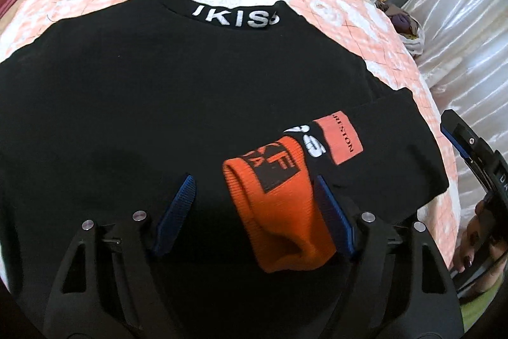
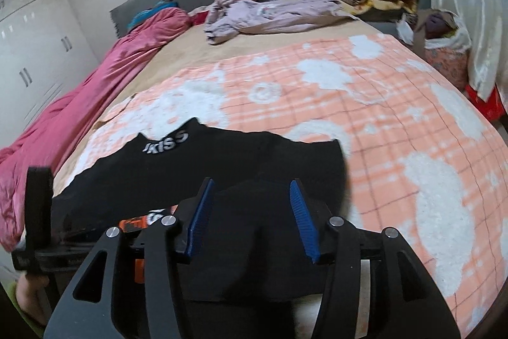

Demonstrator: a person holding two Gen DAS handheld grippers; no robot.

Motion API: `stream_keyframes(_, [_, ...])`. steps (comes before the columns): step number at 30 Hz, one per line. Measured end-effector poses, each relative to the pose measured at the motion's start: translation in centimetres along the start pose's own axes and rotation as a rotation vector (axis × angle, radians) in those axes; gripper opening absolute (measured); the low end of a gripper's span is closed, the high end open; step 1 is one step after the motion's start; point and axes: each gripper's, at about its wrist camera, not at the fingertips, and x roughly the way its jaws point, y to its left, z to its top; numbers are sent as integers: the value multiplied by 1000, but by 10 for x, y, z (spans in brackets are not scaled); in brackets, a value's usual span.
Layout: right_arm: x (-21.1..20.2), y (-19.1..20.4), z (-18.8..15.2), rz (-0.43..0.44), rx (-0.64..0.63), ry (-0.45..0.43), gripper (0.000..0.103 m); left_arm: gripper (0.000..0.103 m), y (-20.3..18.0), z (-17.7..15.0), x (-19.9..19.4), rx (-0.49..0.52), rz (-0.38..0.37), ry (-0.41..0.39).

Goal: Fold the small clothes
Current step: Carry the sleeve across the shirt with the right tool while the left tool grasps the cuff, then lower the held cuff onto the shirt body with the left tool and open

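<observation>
On a bed's peach-and-white blanket [image 2: 365,104], the left hand-held gripper [image 1: 254,199] straddles, unclenched, the orange cuff [image 1: 279,212] folded across a black sweatshirt [image 1: 143,91], the right hand-held gripper [image 2: 250,212] released at three o'clock, apparently mid-fold.

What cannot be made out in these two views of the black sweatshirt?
- Left wrist view: the black sweatshirt's left sleeve and hem are cut off by the picture's edge and the tongs' frame.
- Left wrist view: the orange ribbed cuff's lettering is folded, partly hidden.
- Right wrist view: the sweatshirt's near part is hidden behind the tongs.
</observation>
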Motion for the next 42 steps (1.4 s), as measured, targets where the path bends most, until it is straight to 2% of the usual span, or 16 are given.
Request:
stream_keyframes(1, [1, -2, 0, -4, 5, -1, 48, 59, -3, -1, 1, -4, 8, -14])
stream_keyframes(2, [2, -4, 0, -9, 9, -1, 48, 40, -7, 0, 2, -5, -4, -19])
stream_keyframes(3, [2, -5, -1, -12, 9, -1, 48, 35, -10, 1, 2, -8, -9, -20])
stream_keyframes(5, [3, -9, -1, -28, 13, -4, 48, 11, -20, 3, 0, 13, -30, -39])
stream_keyframes(9, [3, -18, -2, -44, 33, -5, 48, 9, -39, 15, -17, 112, -56, -92])
stream_keyframes(11, [4, -20, -1, -47, 37, -5, 48, 9, -38, 31, -33, 130, -52, -133])
stream_keyframes(16, [5, -18, -1, -43, 25, -9, 48, 9, -8, 76, -84, 121, 7, -268])
stream_keyframes(19, [10, -8, -1, -35, -12, -2, 48, 9, 20, 90, -106, 104, 64, -310])
stream_keyframes(22, [20, 6, -5, -32, -59, 17, 48, 8, 42, 89, -107, 74, 79, -278])
stream_keyframes(28, [40, 36, -12, -29, -176, 54, 48, 7, 83, 76, -70, 6, 102, -160])
stream_keyframes(31, [49, 49, -16, -6, -225, 76, 48, 5, 97, 69, -56, -22, 106, -136])
stream_keyframes(33, [57, 56, -20, 9, -250, 94, 48, 5, 107, 66, -55, -39, 107, -135])
stream_keyframes(37, [76, 57, -30, -4, -263, 151, 48, 12, 132, 63, -56, -95, 87, -144])
stream_keyframes(39, [74, 58, -31, -5, -271, 151, 48, 15, 138, 60, -59, -106, 84, -152])
stream_keyframes(42, [62, 63, -35, -11, -335, 131, 52, 20, 153, 52, -62, -151, 32, -147])
